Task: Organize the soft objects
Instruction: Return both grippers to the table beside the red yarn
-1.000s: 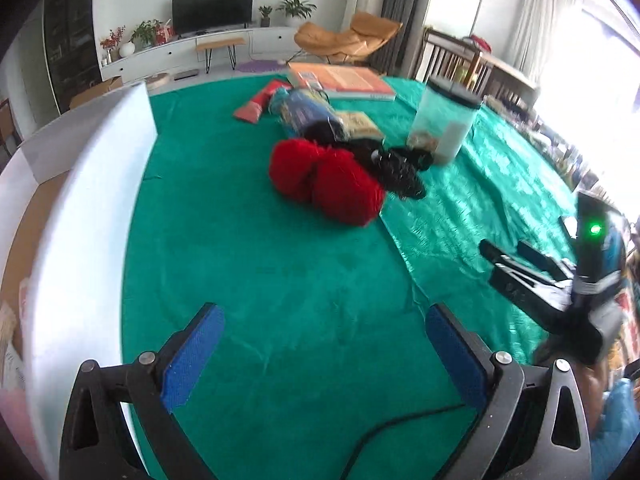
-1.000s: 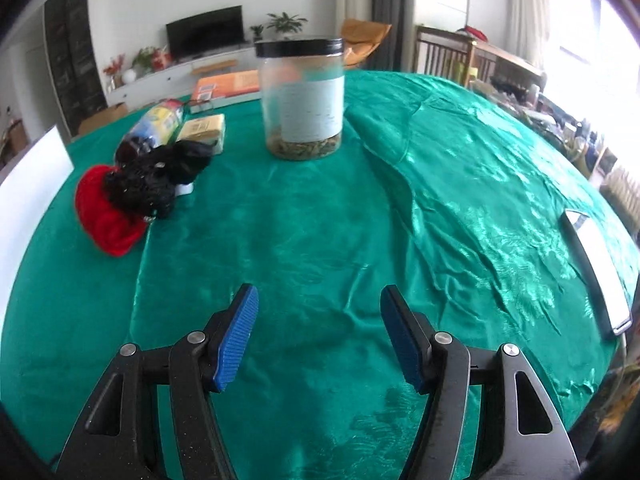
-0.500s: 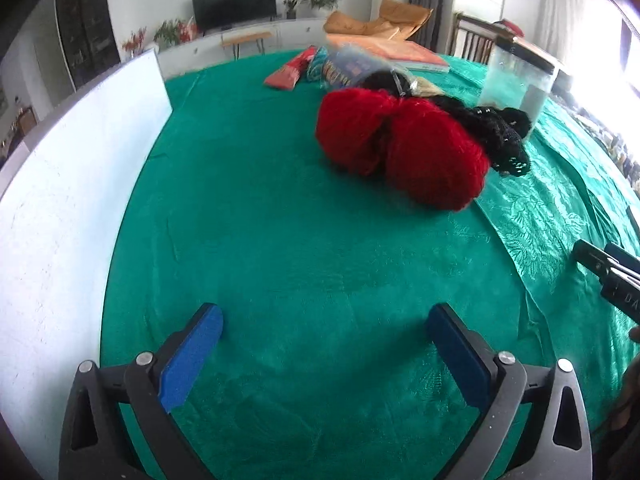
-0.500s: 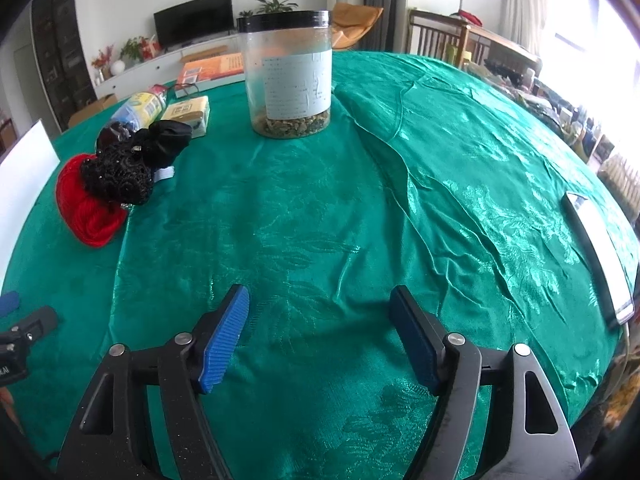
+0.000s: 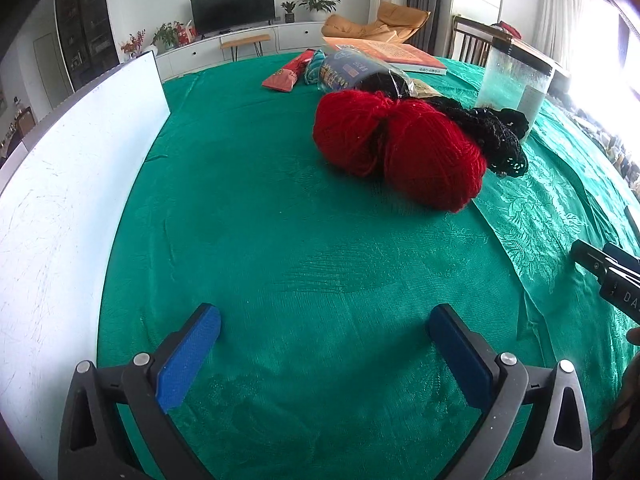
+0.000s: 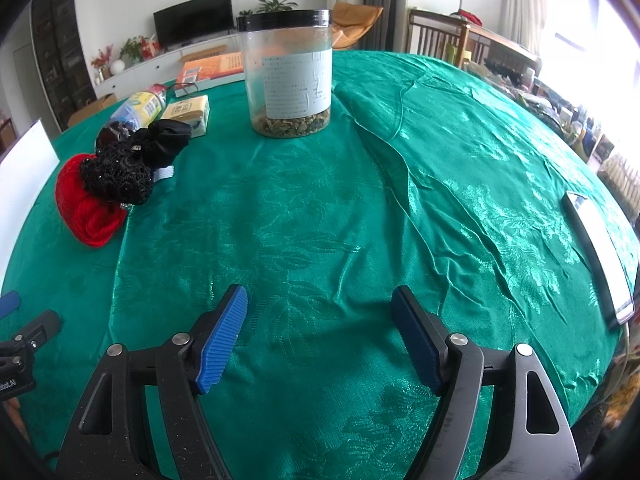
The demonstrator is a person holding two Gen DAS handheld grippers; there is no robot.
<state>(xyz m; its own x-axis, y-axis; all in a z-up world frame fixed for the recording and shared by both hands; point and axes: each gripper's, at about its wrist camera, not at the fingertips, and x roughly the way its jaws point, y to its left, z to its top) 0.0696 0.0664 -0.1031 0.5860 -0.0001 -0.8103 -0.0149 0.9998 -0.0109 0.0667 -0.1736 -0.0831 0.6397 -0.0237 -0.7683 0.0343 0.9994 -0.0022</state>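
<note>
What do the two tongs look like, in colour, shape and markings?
Both tongs are alike. The left tongs and the right tongs have black angular plastic arms with triangular cut-outs and silver screws. Each finger carries a flat blue ribbed pad. Seen from the other camera, the right tongs' black body bears white letters, only partly readable.

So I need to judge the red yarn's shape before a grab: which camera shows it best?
The left wrist view: the red yarn lies whole and unobstructed. In the right wrist view the black knitted bundle hides much of it.

Red yarn (image 5: 400, 156) touching black lace bundle (image 5: 492, 136).
</note>
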